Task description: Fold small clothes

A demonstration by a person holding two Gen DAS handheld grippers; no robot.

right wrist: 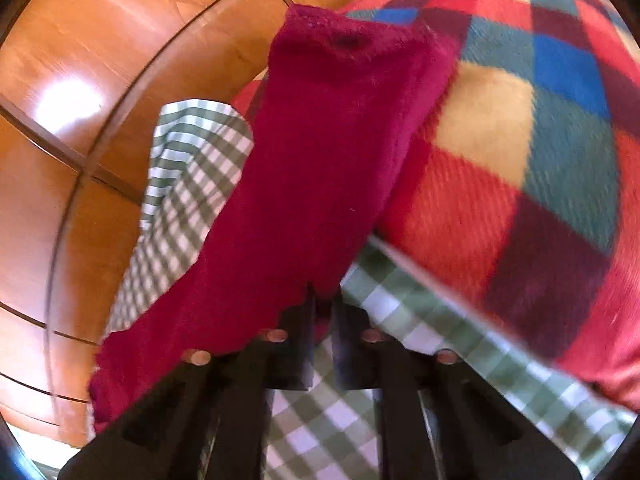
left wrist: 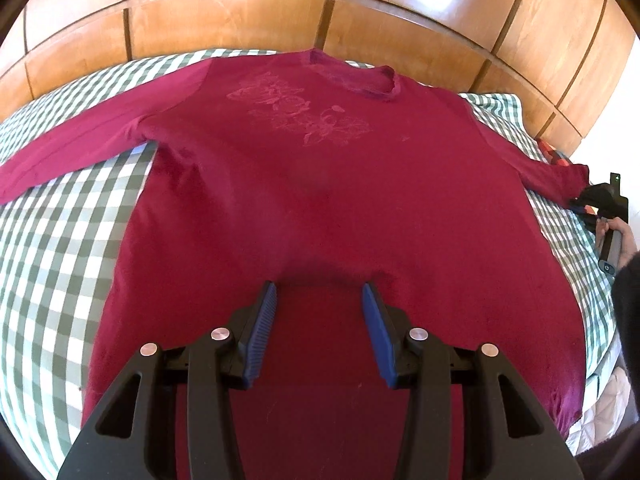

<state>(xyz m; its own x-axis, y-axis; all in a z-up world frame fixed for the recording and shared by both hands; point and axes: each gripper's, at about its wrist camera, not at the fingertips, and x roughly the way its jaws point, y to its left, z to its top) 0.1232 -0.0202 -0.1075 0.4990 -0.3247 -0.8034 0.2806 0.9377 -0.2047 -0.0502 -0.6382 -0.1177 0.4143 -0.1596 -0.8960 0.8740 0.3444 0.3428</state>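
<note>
Left claw: angled down over the lower middle of the shirt; its blue pads stand apart, nothing between them, tips just above or at the cloth (contact cannot be told).
Right claw: pointed steeply down at the sleeve end; jaws drawn together on the cuff edge of the sleeve, so it grips the sleeve.
Right hand: seen at the right border of the left wrist view, fingers wrapped round the claw's handle, a dark sleeve cuff below it.
Shirt: dark red, long-sleeved, spread flat and front-up on the bed, neckline toward the wooden panels, hem toward the camera; a faded pale print lies on the chest.
Left sleeve: stretched out flat across the checked sheet toward the left border.
Right sleeve: stretched out to the right, its end at the right claw; it lies partly on the checked sheet and partly against the plaid blanket.
Bed sheet: green and white checks, under the whole shirt.
Left wrist view only: the whole shirt, both sleeves, the print, the hand on the right claw.
Right wrist view only: the multicoloured plaid blanket, with red, blue, teal and cream squares, heaped just beside the sleeve; this picture is blurred.
Wooden panels: glossy brown, behind the bed in both views.
</note>
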